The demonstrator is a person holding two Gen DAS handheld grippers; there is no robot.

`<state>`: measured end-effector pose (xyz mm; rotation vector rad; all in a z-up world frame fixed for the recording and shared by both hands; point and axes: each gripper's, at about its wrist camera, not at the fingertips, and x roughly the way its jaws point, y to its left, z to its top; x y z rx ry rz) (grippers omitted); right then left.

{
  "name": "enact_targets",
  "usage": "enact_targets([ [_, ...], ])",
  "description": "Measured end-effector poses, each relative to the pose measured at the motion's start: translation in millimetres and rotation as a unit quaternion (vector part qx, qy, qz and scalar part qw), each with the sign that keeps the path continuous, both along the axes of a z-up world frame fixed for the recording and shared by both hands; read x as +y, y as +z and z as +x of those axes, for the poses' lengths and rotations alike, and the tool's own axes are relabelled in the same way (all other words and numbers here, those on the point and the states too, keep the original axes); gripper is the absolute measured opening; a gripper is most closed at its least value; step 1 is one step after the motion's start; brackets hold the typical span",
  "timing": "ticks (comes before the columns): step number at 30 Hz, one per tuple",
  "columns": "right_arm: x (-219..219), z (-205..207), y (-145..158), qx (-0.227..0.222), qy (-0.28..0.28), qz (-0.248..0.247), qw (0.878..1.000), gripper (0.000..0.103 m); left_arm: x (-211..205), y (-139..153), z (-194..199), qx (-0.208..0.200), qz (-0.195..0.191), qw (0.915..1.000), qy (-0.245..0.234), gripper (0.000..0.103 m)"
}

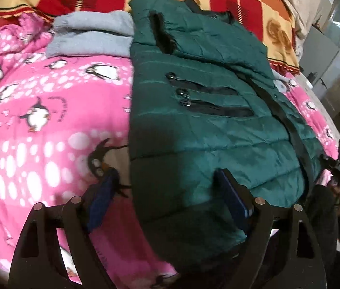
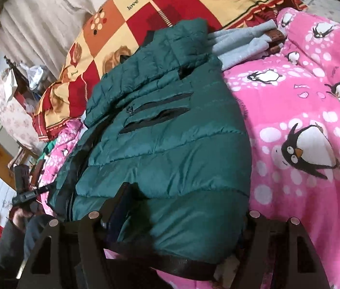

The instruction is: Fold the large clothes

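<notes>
Both grippers stand spread over the green jacket (folded on the pink penguin blanket): left gripper at its hem, right gripper likewise.

The word "love" in dark letters on an orange square of the checkered rose-print blanket, beyond the green jacket, small script on the pink penguin blanket illegible
</notes>
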<state>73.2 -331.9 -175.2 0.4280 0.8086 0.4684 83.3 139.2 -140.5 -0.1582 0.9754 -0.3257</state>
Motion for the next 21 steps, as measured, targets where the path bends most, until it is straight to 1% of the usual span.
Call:
enact_targets([
  [1, 2, 0, 0, -0.001, 0.000, -0.006, 1.000, 0.068, -5, 0, 1, 0.003, -0.006, 0.9999, -0.015, 0.084],
  [3, 4, 0, 0, -0.001, 0.000, -0.011, 1.000, 0.073, -12, 1, 2, 0.011, -0.030, 0.9989, -0.034, 0.084],
  [5, 5, 1, 1, 0.003, -0.001, -0.012, 1.000, 0.073, -15, 4, 0, 0.005, -0.039, 0.9985, -0.038, 0.084],
  [8, 7, 3, 10, 0.009, -0.001, -0.017, 1.000, 0.070, -18, 3, -5, -0.005, -0.046, 0.9980, -0.042, 0.084],
  [9, 7, 1, 17, -0.008, 0.004, -0.005, 1.000, 0.070, -17, 3, -6, -0.010, -0.052, 0.9978, -0.040, 0.083],
  [11, 7, -2, 25, -0.036, 0.006, 0.007, 0.999, 0.070, -12, 5, -8, -0.020, -0.070, 0.9970, -0.029, 0.067],
  [12, 8, -1, 26, -0.042, 0.008, 0.006, 0.999, 0.070, -9, 6, -7, -0.023, -0.074, 0.9967, -0.023, 0.054],
  [13, 10, 3, 23, -0.035, 0.009, 0.002, 0.999, 0.070, -7, 7, -7, -0.027, -0.076, 0.9966, -0.018, 0.047],
  [14, 12, 9, 15, -0.016, 0.009, -0.009, 1.000, 0.070, -6, 7, -7, -0.028, -0.074, 0.9967, -0.016, 0.047],
  [15, 14, 14, 7, 0.004, 0.009, -0.016, 1.000, 0.071, -6, 6, -6, -0.027, -0.070, 0.9970, -0.016, 0.047],
  [16, 14, 15, 2, 0.009, 0.010, -0.013, 1.000, 0.071, -8, 4, -5, -0.024, -0.064, 0.9975, -0.017, 0.047],
  [17, 14, 14, 4, 0.000, 0.007, -0.011, 1.000, 0.070, -10, 2, -4, -0.022, -0.057, 0.9980, -0.018, 0.047],
  [18, 14, 13, 6, -0.003, 0.007, -0.015, 1.000, 0.069, -11, 0, -4, -0.019, -0.055, 0.9982, -0.018, 0.050],
  [19, 15, 13, 8, -0.007, 0.006, -0.019, 1.000, 0.068, -12, -4, -2, -0.015, -0.062, 0.9979, -0.014, 0.058],
  [20, 15, 10, 13, -0.020, 0.003, -0.021, 1.000, 0.066, -13, -6, -2, -0.012, -0.073, 0.9972, -0.013, 0.064],
  [21, 15, 7, 16, -0.032, 0.003, -0.020, 0.999, 0.066, -14, -8, -2, -0.011, -0.086, 0.9962, -0.013, 0.076],
])
